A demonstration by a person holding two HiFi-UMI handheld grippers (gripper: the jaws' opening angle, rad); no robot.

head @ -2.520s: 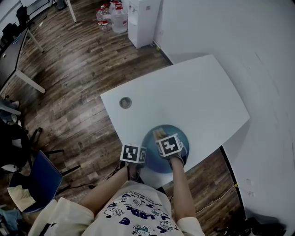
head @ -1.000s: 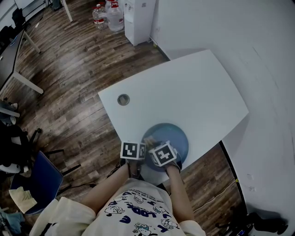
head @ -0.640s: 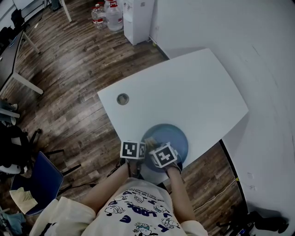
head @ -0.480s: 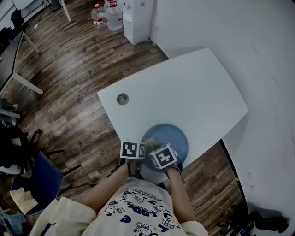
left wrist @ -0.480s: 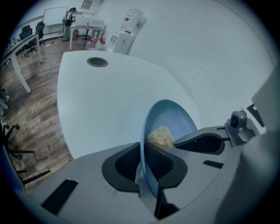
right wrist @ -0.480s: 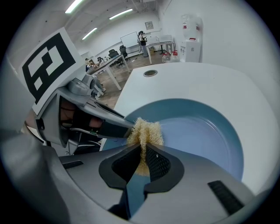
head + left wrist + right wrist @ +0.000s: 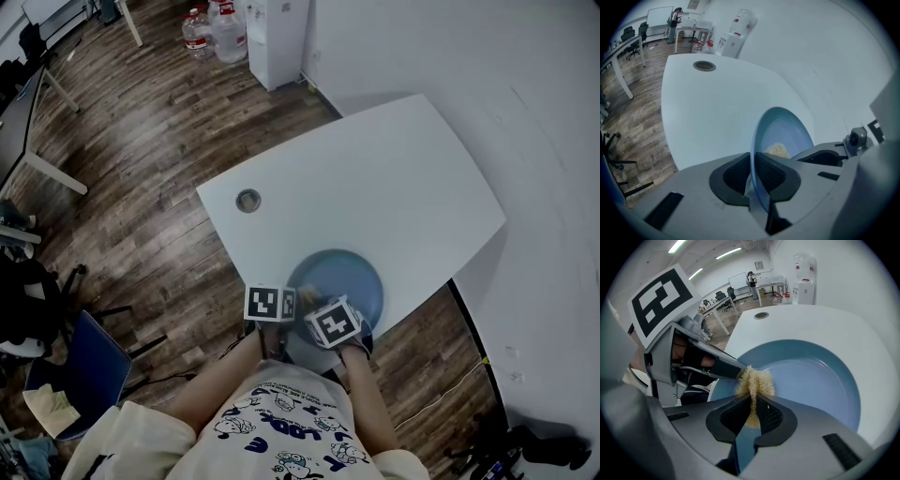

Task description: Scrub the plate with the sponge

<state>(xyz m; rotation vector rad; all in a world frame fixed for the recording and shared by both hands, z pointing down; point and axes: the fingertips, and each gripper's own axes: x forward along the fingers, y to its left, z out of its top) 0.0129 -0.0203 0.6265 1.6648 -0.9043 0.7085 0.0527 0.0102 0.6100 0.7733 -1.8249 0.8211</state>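
The white curved counter (image 7: 375,178) carries a round blue plate (image 7: 352,277) at its near edge. In the head view the marker cubes hide the plate's near rim. The left tool (image 7: 752,176) is clamped on that rim. The right tool (image 7: 752,414) pinches a tan fibrous sponge (image 7: 754,383) over the plate's near left, its lower part hidden between the jaws.

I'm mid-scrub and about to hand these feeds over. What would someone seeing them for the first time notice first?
The blue plate draws the eye first. It sits at the near edge of the white table, right in front of the person. The left hand-held gripper is clamped on its rim, and the right hand-held gripper pinches a tan, fibrous sponge held against the plate's inner face close to that rim.
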